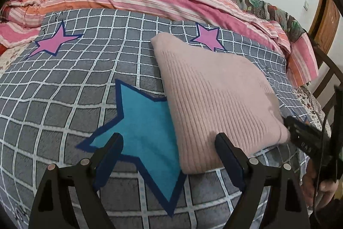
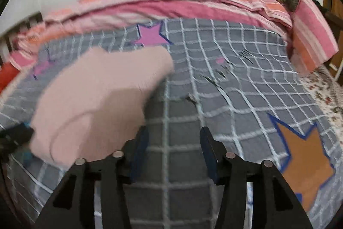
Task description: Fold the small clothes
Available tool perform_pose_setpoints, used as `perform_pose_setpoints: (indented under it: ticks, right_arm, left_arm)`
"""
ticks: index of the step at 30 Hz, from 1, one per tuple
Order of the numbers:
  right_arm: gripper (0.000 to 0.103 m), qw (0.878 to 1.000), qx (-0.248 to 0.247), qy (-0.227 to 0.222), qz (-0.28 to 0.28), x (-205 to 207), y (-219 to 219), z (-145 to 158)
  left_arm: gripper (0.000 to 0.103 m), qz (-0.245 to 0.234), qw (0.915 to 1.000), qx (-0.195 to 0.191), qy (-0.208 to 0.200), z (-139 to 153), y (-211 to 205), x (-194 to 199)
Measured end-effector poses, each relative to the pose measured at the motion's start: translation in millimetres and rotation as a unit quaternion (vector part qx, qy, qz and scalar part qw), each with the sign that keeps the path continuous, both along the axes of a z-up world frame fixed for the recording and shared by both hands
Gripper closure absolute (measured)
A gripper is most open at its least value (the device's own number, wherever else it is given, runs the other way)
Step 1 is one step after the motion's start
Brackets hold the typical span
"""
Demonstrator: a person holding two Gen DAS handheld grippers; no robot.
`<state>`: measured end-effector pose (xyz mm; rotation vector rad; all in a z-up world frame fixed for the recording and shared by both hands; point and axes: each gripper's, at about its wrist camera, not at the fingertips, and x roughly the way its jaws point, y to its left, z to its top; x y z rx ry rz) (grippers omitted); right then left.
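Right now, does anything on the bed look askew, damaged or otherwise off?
Nothing looks damaged or spilled. The pink ribbed garment lies folded into a neat block on the grey checked blanket, angled against the grid lines and overlapping the blue star. Both the left gripper and right gripper are open and empty.

Even soft indoor light, left view sharp, right view motion-blurred, fisheye bending, dark vignetted corners

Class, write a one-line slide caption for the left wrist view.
Open left gripper hovers over a folded pink knit on a grey checked blanket with stars.
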<state>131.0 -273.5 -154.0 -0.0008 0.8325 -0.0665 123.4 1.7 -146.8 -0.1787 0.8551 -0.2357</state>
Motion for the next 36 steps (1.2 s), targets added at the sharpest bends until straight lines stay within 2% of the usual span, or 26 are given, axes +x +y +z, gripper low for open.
perform_pose_setpoints:
  ticks: [4, 6, 9, 15, 17, 19, 22, 24, 27, 36]
  right_arm:
    - [0.057, 0.999, 0.042, 0.008, -0.01, -15, -13, 6]
    - [0.057, 0.999, 0.05, 0.01, -0.015, -21, -15, 12]
    - [0.053, 0.998, 0.052, 0.02, -0.018, -28, -14, 25]
    - [0.053, 0.998, 0.044, 0.02, -0.03, -48, -14, 49]
    - [0.046, 0.998, 0.042, 0.023, -0.033, -57, -14, 57]
    - [0.03, 0.998, 0.039, 0.015, -0.036, -68, -13, 67]
    - [0.011, 0.999, 0.027, -0.013, -0.035, -85, -9, 85]
    - [0.006, 0.999, 0.007, -0.02, -0.047, -92, -7, 94]
    - [0.006, 0.999, 0.008, -0.021, -0.041, -103, -3, 106]
    - [0.006, 0.999, -0.003, -0.046, -0.028, -130, 10, 131]
  left_arm:
    - [0.017, 0.002, 1.0, 0.002, 0.001, 10, -2, -6]
    - [0.017, 0.009, 0.9998, 0.018, -0.005, 17, -6, -10]
    - [0.015, 0.011, 0.9994, 0.032, -0.012, 30, -11, -17]
    - [0.015, 0.027, 0.9985, 0.041, -0.026, 59, -14, -35]
    - [0.015, 0.031, 0.9975, 0.052, -0.036, 70, -16, -45]
    - [0.013, 0.033, 0.9968, 0.058, -0.043, 80, -16, -53]
    - [0.013, 0.036, 0.9961, 0.062, -0.051, 94, -18, -67]
    - [0.013, 0.036, 0.9961, 0.063, -0.05, 102, -21, -76]
    - [0.013, 0.023, 0.9955, 0.073, -0.056, 112, -26, -89]
    - [0.013, 0.036, 0.9928, 0.079, -0.083, 136, -27, -115]
